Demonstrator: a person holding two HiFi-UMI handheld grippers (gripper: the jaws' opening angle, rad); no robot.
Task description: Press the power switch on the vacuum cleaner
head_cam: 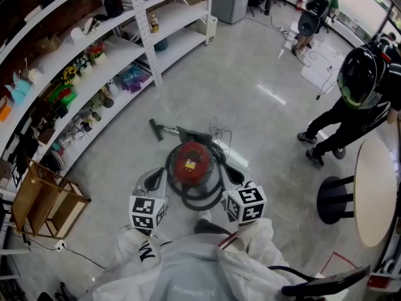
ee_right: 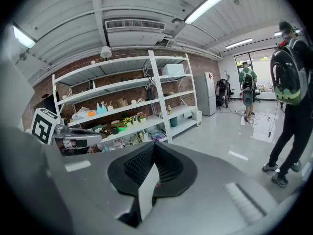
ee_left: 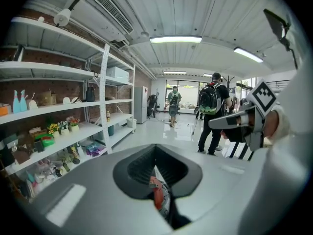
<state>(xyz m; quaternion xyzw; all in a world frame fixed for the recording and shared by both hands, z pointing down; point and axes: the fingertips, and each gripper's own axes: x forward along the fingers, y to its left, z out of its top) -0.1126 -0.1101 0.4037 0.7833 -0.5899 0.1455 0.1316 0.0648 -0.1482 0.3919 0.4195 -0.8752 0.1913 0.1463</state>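
The red vacuum cleaner (head_cam: 191,162) sits on the grey floor, ringed by its black hose (head_cam: 200,199), with its nozzle (head_cam: 156,129) off to the left. Both grippers hang above its near side, apart from it. My left gripper (head_cam: 152,182) is left of the body and my right gripper (head_cam: 233,175) is right of it. In the left gripper view the left gripper (ee_left: 155,153) has its jaws together, and a sliver of the red vacuum cleaner (ee_left: 156,192) shows through the slit. In the right gripper view the right gripper (ee_right: 152,153) is likewise shut on nothing.
White shelving (head_cam: 125,55) with several small items runs along the left. A wooden crate (head_cam: 44,199) stands at lower left. A person in black (head_cam: 357,105) stands at the right beside a round table (head_cam: 376,193) and a black stool (head_cam: 332,199). Another person (head_cam: 313,11) is far back.
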